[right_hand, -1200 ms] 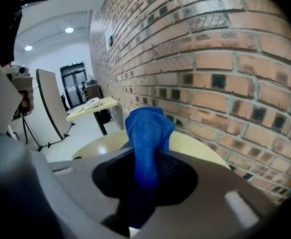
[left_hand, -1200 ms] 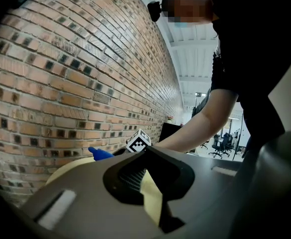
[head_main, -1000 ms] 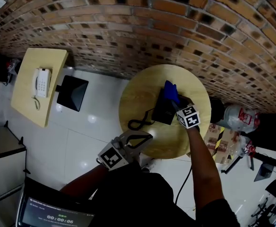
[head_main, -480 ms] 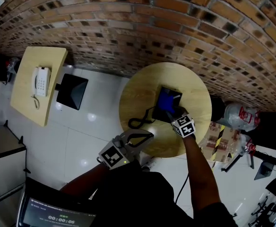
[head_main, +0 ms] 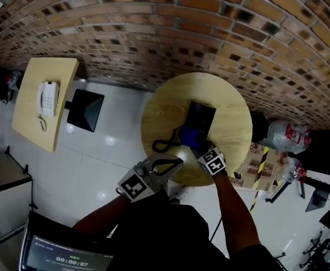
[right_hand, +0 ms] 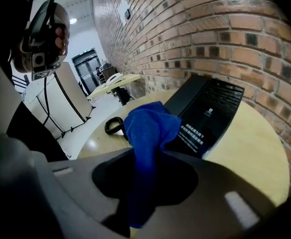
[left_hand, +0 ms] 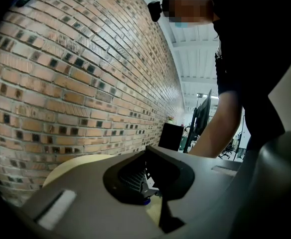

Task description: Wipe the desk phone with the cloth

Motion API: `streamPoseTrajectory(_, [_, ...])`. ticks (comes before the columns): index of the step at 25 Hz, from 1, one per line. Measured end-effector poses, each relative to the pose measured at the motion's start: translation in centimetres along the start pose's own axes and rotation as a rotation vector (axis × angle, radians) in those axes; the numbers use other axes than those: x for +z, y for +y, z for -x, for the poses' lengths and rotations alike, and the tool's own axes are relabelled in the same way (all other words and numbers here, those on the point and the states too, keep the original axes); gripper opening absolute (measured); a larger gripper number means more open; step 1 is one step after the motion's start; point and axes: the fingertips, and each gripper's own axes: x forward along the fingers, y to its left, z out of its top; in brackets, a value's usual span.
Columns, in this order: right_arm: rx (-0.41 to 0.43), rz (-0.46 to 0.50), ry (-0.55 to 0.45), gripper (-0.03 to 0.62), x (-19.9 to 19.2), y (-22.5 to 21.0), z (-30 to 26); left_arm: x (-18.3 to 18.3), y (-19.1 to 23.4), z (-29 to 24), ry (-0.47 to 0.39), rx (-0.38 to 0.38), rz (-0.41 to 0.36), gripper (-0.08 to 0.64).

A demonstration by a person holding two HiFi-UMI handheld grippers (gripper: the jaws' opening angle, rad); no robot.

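The right gripper is clamped on a bunched blue cloth, reaching in over the round wooden table from its 6 o'clock edge. The cloth sits at the near end of the black desk phone, which lies at the table's centre and runs toward 12 o'clock. The phone's coiled cord curls on the tabletop at 8 o'clock, close to the rim. The left gripper hovers at the 7 o'clock edge, its jaws together with nothing between them.

A brick wall curves close behind the table from 10 to 2 o'clock. At 3 o'clock a pale plastic bag sits near the rim; what it holds cannot be made out. White floor opens at 9 o'clock, between this table and a rectangular one bearing a white phone.
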Motion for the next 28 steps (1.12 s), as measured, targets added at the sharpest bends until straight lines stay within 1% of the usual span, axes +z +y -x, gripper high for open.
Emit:
streamPoseTrajectory(3, [-0.024,-0.013,-0.044,0.094,1.4,-1.1,1.0,0.0,-0.1,-0.1,-0.002,0.000,-0.002,0.002])
streamPoseTrajectory(6, [-0.074,-0.007,-0.080,0.094,4.6,-4.0,2.1,-0.1,-0.1,-0.1,-0.005,0.001,-0.005,0.002])
streamPoseTrajectory(11, [-0.138,0.068,-0.132,0.094,10.4,-8.9,2.4,-0.1,0.4,0.4,-0.003,0.017,0.005,0.002])
streamPoseTrajectory(13, [-0.157,0.113,-0.125,0.094,12.3,-10.1,1.8,-0.1,0.8,0.7,-0.004,0.026,0.003,0.002])
streamPoseTrajectory(15, [-0.169,0.135,-0.098,0.094,13.3,-10.8,1.0,-0.1,1.3,1.1,-0.011,0.042,0.013,0.002])
streamPoseTrajectory(19, [-0.164,0.152,-0.085,0.094,13.4,-10.9,-0.2,0.0,2.1,1.5,-0.020,0.056,0.015,0.001])
streamPoseTrajectory(22, [-0.133,0.173,-0.066,0.094,12.7,-9.0,-0.4,-0.2,2.4,1.6,-0.017,0.058,0.027,0.002])
streamPoseTrajectory(28, [-0.077,0.232,-0.011,0.094,9.6,-4.8,-1.6,-0.4,2.4,1.4,-0.011,0.044,0.020,0.002])
